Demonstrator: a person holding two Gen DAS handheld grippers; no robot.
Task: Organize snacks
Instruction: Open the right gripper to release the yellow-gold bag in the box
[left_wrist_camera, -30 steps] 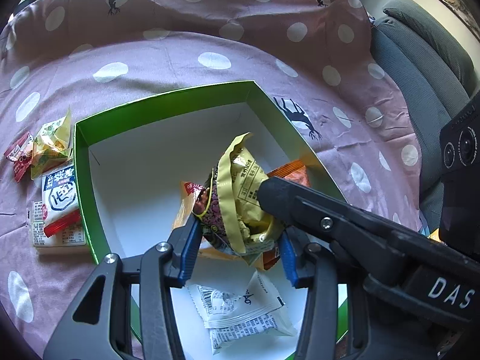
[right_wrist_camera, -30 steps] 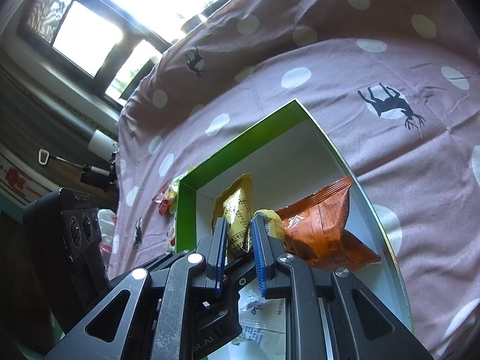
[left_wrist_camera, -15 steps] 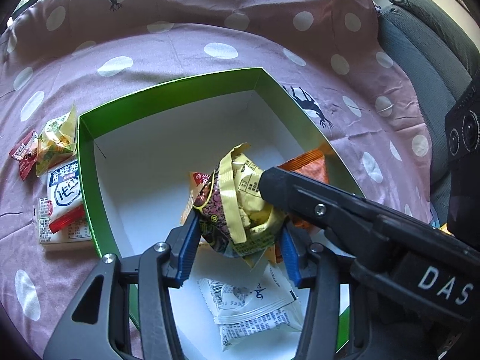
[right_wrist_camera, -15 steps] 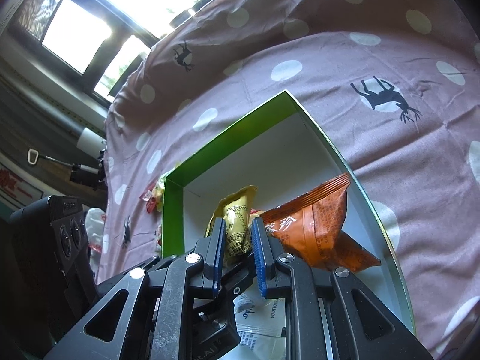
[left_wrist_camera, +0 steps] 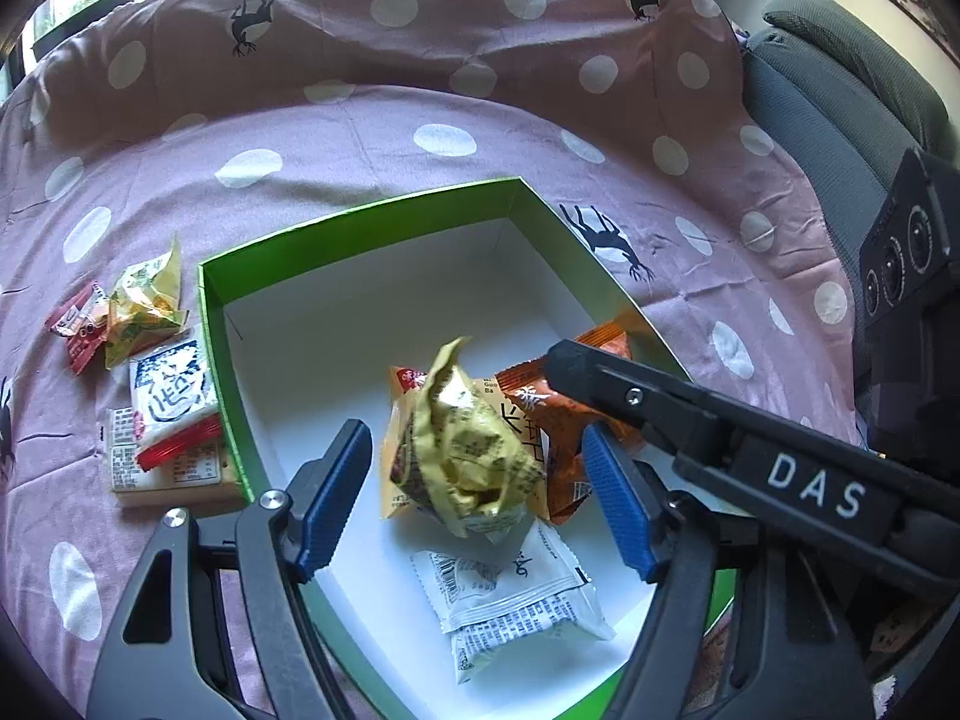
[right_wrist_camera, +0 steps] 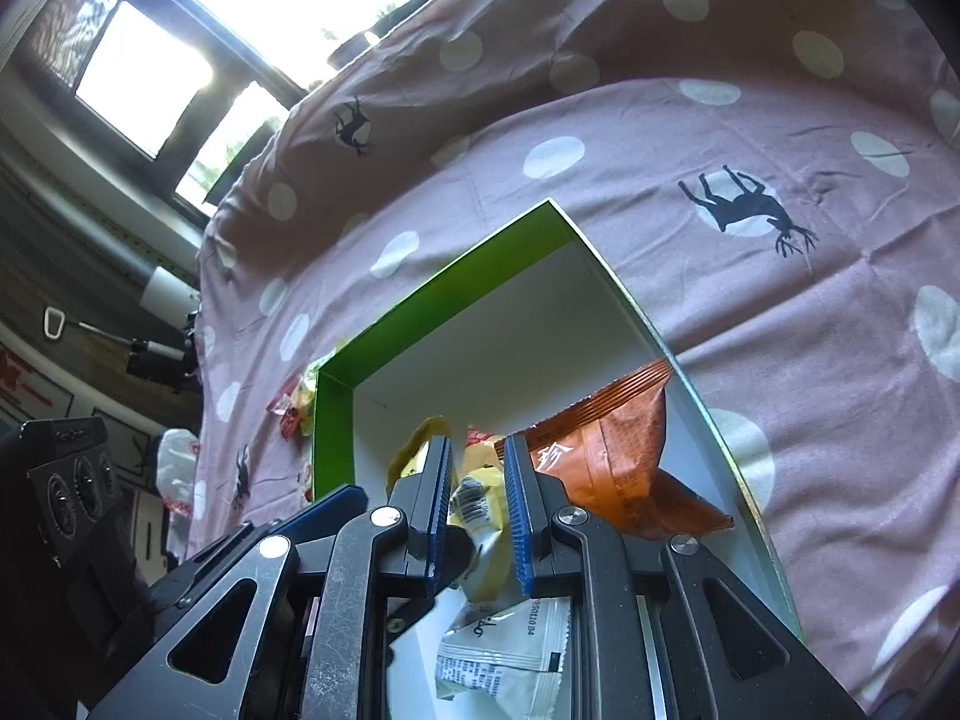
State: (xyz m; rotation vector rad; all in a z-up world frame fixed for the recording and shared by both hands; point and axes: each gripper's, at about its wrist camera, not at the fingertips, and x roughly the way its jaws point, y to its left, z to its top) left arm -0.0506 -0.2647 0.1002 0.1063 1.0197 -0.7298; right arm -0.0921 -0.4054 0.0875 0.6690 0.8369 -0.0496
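Nearest the left wrist camera, the left gripper [left_wrist_camera: 474, 492] hangs over the near end of the green box [left_wrist_camera: 360, 227], its blue fingers [left_wrist_camera: 333, 501] spreading apart and touching nothing, with the crumpled yellow snack packet [left_wrist_camera: 465, 450] lying between them but clear of both pads. Just below that packet a white snack packet [left_wrist_camera: 516, 600] lies flat on the box's white floor. The right gripper [right_wrist_camera: 477, 516] reaches in from the right side, its fingers [right_wrist_camera: 519, 516] drawn close together; in the right wrist view the yellow packet's edge sits in the narrow gap between the pads, apparently pinched there. Behind the yellow packet an orange snack bag [left_wrist_camera: 561, 420] leans against the box's right wall, partly under the right gripper's arm. To the left of the box, on the pink dotted cloth [left_wrist_camera: 360, 144], several more snacks wait: a flat white-and-blue packet [left_wrist_camera: 171, 390] atop a pale box-like pack [left_wrist_camera: 168, 468], then a yellow-green packet [left_wrist_camera: 147, 306] and a small red one [left_wrist_camera: 78, 324] farther out. Beyond the cloth on the right stands a grey chair [left_wrist_camera: 840, 96].
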